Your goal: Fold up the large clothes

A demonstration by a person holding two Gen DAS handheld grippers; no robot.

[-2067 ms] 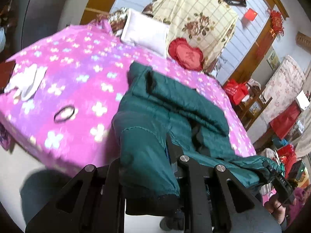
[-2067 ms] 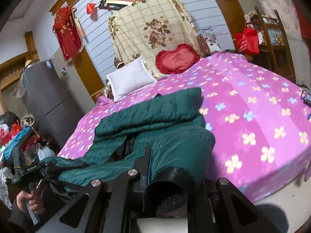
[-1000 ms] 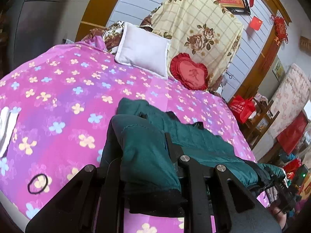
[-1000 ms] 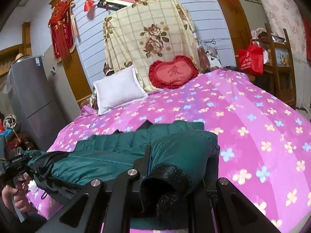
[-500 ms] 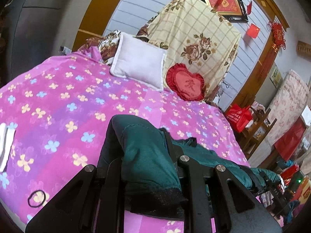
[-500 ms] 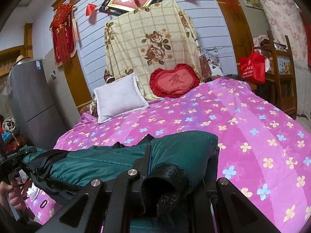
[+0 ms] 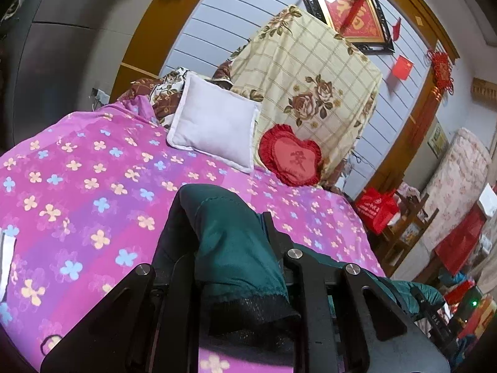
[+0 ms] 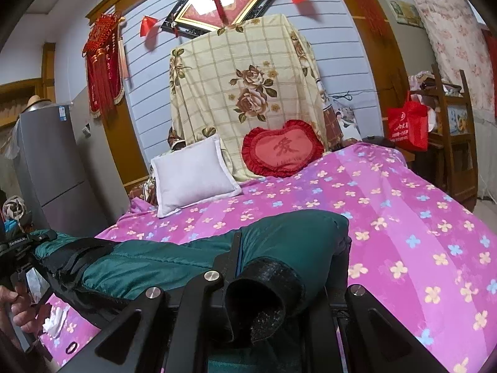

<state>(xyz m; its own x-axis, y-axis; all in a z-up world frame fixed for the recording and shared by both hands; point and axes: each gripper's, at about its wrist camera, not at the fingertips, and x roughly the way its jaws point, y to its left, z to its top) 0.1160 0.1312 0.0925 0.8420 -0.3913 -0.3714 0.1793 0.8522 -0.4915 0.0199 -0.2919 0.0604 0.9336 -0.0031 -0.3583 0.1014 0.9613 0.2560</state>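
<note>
Claws (image 7: pixel 236 267) (image 8: pixel 264 283) clamp puffy green quilted coat (image 8: pixel 161 258), black-knit cuffs bunched.

The clearest text I can read is a small white label on the body of the left gripper (image 8: pixel 32 240), seen from the right wrist camera: it looks like "GenRobot.AI". On the right gripper (image 7: pixel 417 298), white letters run sideways and seem to read "DAS". The red heart cushion (image 8: pixel 283 148) carries one dark Chinese character, with a smaller line beneath it that I cannot make out. The framed red diamond (image 7: pixel 352 15) on the wall shows a gold character, partly covered. The red bag (image 8: pixel 407 126), the red banner (image 8: pixel 105 62) and the fridge sticker (image 8: pixel 63 113) bear print too small to read.
</note>
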